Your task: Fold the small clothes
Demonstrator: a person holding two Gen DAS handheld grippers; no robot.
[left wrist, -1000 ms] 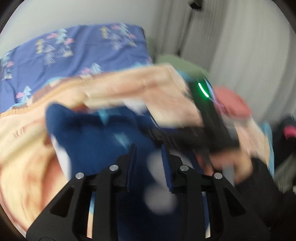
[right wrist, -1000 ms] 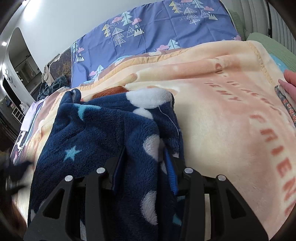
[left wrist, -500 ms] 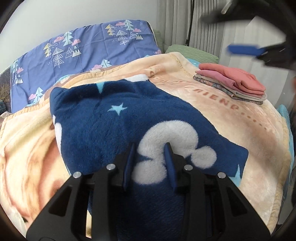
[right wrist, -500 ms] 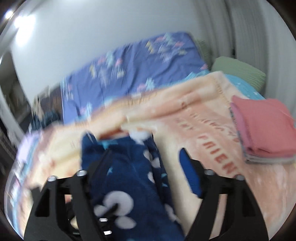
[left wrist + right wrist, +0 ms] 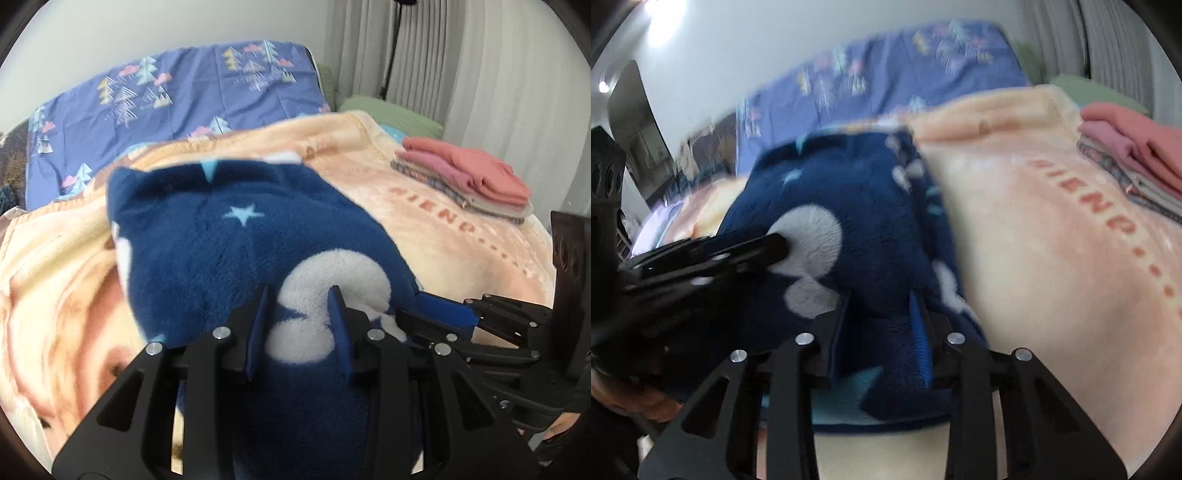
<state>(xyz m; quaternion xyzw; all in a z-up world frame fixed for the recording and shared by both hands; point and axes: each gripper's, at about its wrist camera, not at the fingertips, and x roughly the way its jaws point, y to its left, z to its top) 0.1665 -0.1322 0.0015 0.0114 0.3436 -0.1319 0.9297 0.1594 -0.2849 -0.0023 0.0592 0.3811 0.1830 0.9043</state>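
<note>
A navy fleece garment [image 5: 236, 254] with white blobs and pale stars lies on a peach blanket [image 5: 454, 236]; it also shows in the right wrist view [image 5: 871, 206]. My left gripper [image 5: 299, 314] is shut on the garment's near edge, over a white blob. My right gripper [image 5: 881, 317] has its jaws around the garment's near right edge with fleece between them; it also shows at the right of the left wrist view [image 5: 443, 314]. The left gripper appears at the left of the right wrist view [image 5: 738, 251].
A stack of folded clothes, pink on top [image 5: 465, 177], sits at the far right of the blanket [image 5: 1052, 258]; it also shows in the right wrist view [image 5: 1137, 155]. A purple tree-print sheet [image 5: 192, 96] and a green pillow [image 5: 391, 114] lie behind. Curtains hang at right.
The right gripper let go, swung up and away, then came back down onto the garment's near right edge beside the left gripper. The garment now lies spread flatter.
</note>
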